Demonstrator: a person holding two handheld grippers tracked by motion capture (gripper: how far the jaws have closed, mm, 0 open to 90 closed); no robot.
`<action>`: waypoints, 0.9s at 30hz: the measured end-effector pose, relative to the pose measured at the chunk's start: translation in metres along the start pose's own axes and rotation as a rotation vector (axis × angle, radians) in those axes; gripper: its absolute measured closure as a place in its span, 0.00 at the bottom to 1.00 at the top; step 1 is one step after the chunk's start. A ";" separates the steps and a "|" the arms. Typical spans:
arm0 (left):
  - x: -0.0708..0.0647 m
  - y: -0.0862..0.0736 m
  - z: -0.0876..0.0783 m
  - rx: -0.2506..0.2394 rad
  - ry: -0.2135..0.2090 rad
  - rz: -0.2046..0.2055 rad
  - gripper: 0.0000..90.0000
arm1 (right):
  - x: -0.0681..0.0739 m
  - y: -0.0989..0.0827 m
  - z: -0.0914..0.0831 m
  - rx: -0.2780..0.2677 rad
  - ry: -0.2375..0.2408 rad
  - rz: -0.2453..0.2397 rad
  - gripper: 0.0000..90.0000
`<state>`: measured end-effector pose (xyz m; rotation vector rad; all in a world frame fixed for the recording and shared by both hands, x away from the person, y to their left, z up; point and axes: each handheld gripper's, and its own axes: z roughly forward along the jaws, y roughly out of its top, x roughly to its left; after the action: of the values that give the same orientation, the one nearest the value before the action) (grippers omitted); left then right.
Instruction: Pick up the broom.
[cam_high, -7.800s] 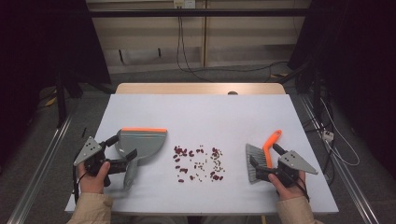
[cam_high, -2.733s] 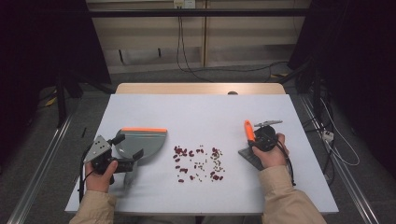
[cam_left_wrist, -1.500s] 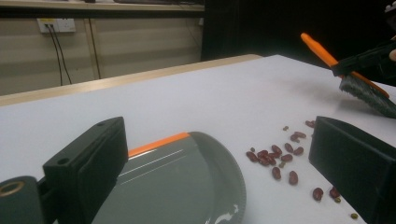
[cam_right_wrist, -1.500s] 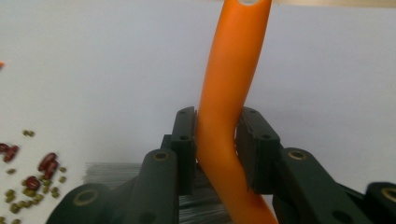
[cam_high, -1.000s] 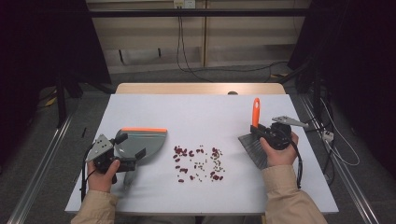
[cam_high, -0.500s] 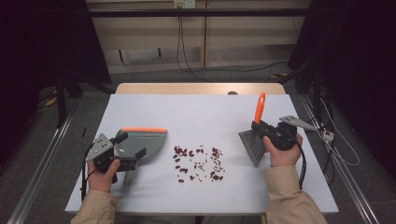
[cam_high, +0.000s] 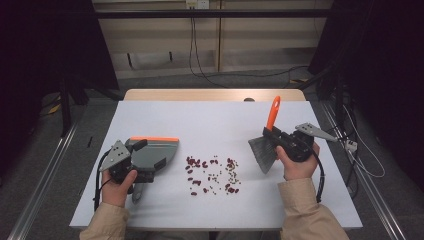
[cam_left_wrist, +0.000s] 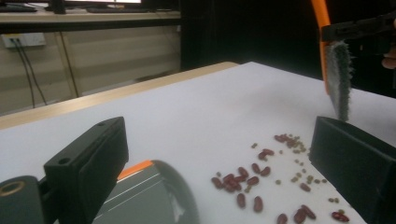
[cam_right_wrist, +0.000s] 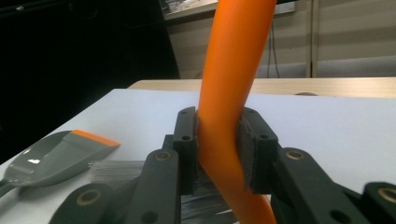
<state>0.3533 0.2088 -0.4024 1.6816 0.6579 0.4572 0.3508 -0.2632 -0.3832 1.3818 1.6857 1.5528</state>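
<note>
Grips the brush (cam_high: 264, 152) by its orange handle in the right tongs (cam_right_wrist: 217, 149), pressed together on both sides of it, with the bristles hanging clear of the tabletop (cam_high: 210, 120), right of the bean scatter (cam_high: 212, 175) and well apart from it. Keeps the dustpan (cam_high: 155, 152) just left of the scatter, with the left tongs (cam_high: 142, 161) spread wide around its rear; cannot tell whether the pads really press on it. Risks, first, a twist of the brush: round, curved handle, narrow pads, so likely to swivel once the bristles drag on the tabletop. Risks, second, a bad landing: set down too near the scatter, leaves the rightmost beans behind; swept too briskly, flicks the red beans and the smaller pale ones past the dustpan or off the front edge. Risks, third, a missed catch: seems to point the pan's orange lip beyond the scatter instead of at it, so would send beans against the side wall unless turned first. Risks, last, a sliding pan: if only loosely bracketed, gives way leftward from the scatter under the push, or lets small beans slip beneath a raised lip.
</note>
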 end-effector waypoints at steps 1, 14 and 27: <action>-0.002 0.002 0.001 -0.001 -0.006 0.004 0.05 | 0.005 0.002 0.001 -0.004 0.001 -0.004 0.79; -0.026 0.019 0.028 0.023 -0.079 0.002 0.05 | 0.030 0.013 0.013 -0.063 0.081 0.005 0.79; -0.058 0.033 0.068 0.085 -0.172 0.015 0.10 | 0.062 0.018 0.037 -0.090 0.146 0.018 0.79</action>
<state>0.3574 0.1159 -0.3815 1.7847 0.5452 0.2949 0.3647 -0.1943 -0.3579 1.2689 1.6676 1.7557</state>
